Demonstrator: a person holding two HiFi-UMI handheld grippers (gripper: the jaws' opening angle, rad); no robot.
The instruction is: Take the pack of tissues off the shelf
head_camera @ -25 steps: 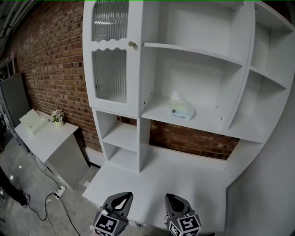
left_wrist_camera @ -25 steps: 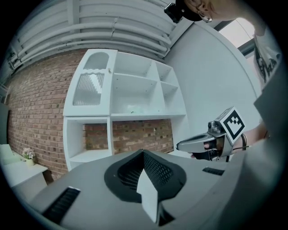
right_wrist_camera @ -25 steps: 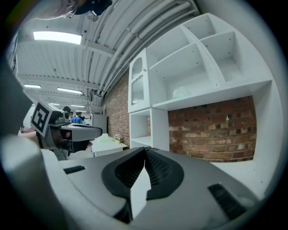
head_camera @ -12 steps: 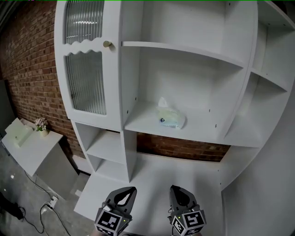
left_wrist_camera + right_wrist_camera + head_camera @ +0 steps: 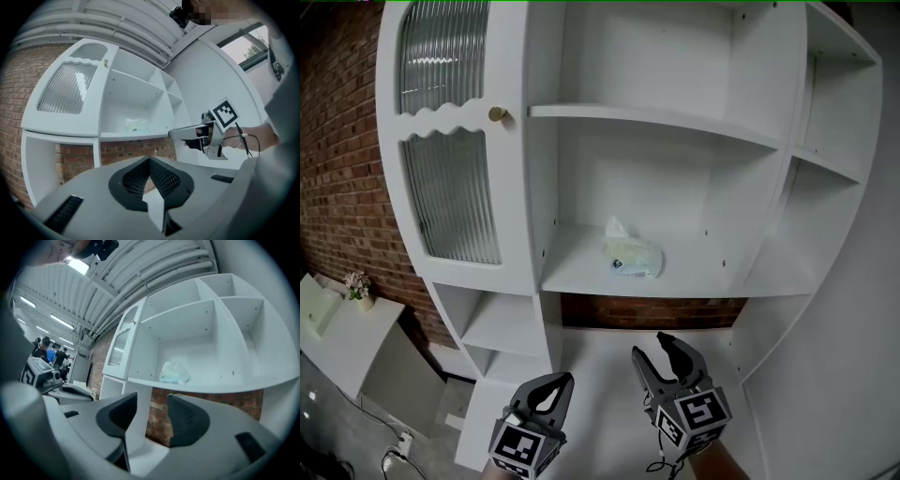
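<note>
The pack of tissues (image 5: 633, 258) is a pale green-white soft pack with a tissue sticking up. It lies on the middle shelf (image 5: 581, 278) of the white unit and also shows in the left gripper view (image 5: 136, 124) and the right gripper view (image 5: 174, 372). My right gripper (image 5: 662, 349) is raised below that shelf, well short of the pack. Its jaws are opening, with nothing between them (image 5: 152, 405). My left gripper (image 5: 560, 382) hangs lower, to the left, its jaws shut and empty (image 5: 150, 162).
A ribbed-glass cabinet door (image 5: 450, 192) with a brass knob (image 5: 497, 114) stands left of the shelf. Brick wall (image 5: 333, 178) lies behind. A low white table (image 5: 337, 328) with a small flower pot (image 5: 359, 286) is at the far left. The unit's lower counter (image 5: 600, 361) spreads under both grippers.
The view has closed in on the shelf unit. My right gripper has risen toward the middle shelf and its jaws have spread apart. The left gripper stays low and shut.
</note>
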